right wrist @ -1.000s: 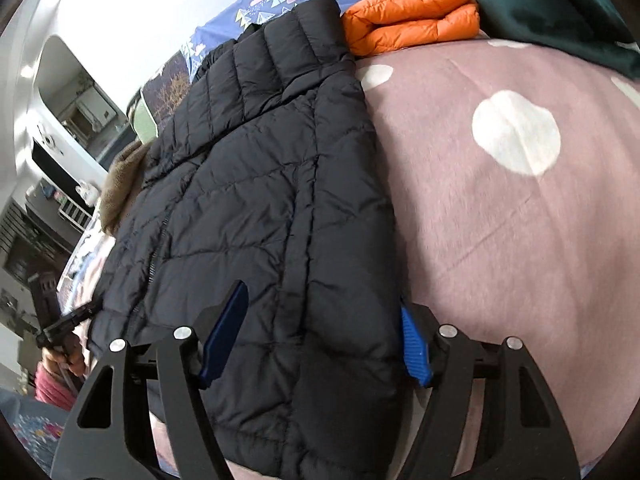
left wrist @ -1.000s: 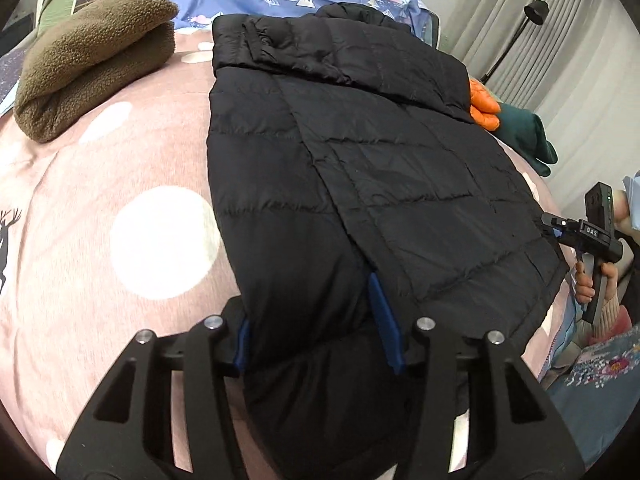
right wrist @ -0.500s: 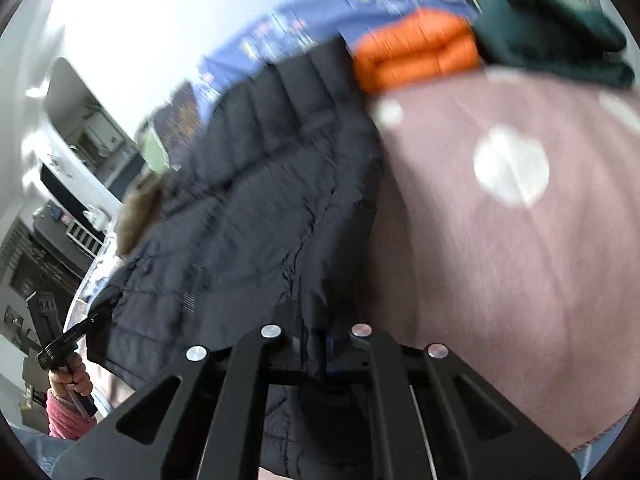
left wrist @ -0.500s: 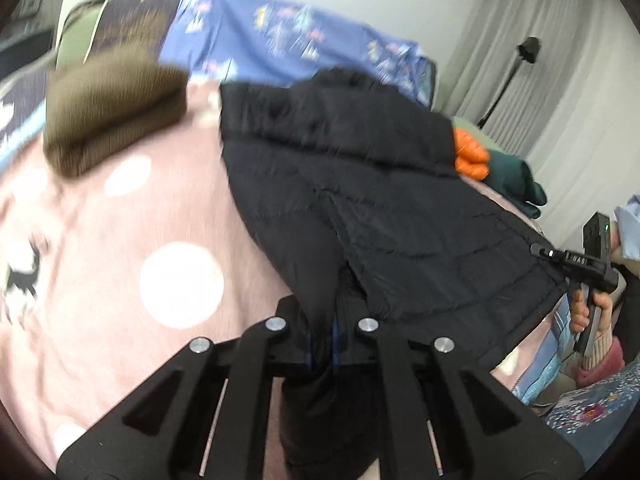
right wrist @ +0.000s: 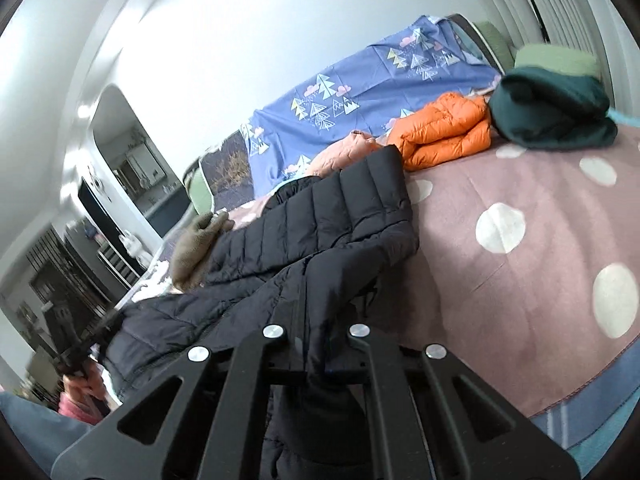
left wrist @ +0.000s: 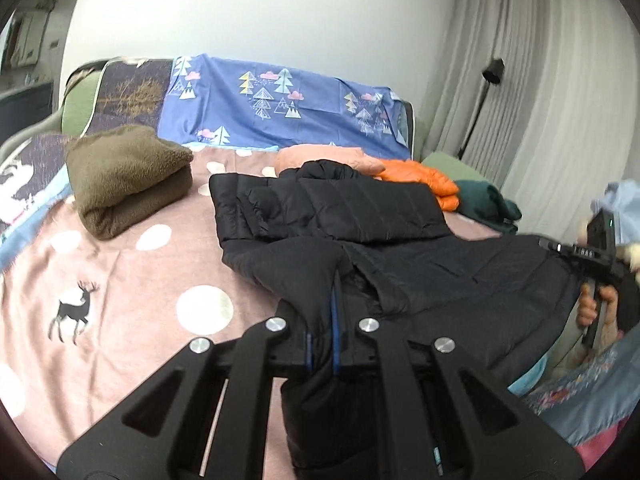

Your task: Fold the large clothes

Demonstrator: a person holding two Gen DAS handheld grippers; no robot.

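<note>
We are holding the black puffer jacket (left wrist: 360, 216) by its near hem with both claws. The left claw (left wrist: 322, 344) is pinched tight on a fold of the black fabric, its blue pads almost meeting with the cloth caught between them. The right claw (right wrist: 316, 350) is likewise clamped on the hem at the other corner, and the fabric is bunching up between its fingers and hanging down below them. In the left wrist view we are also seeing the right claw at the far right edge, gripped by a hand (left wrist: 596, 304), with the jacket's hem stretching toward it.

The jacket is lying on the bed (left wrist: 120, 264), which is covered by a pink spread with white dots and a small deer print. Its collar end is resting flat on the spread toward the headboard side, with a sleeve folded across the chest, while the near end is rising off the spread into our claws.

A folded brown fleece (left wrist: 128, 180) is sitting to the left of the jacket, apart from it. Beyond the collar an orange puffer (right wrist: 444, 132) and a dark green garment (right wrist: 548, 108) are lying side by side, touching each other. A blue cloth with tree prints (left wrist: 276, 108) is draping over the headboard behind them.
</note>
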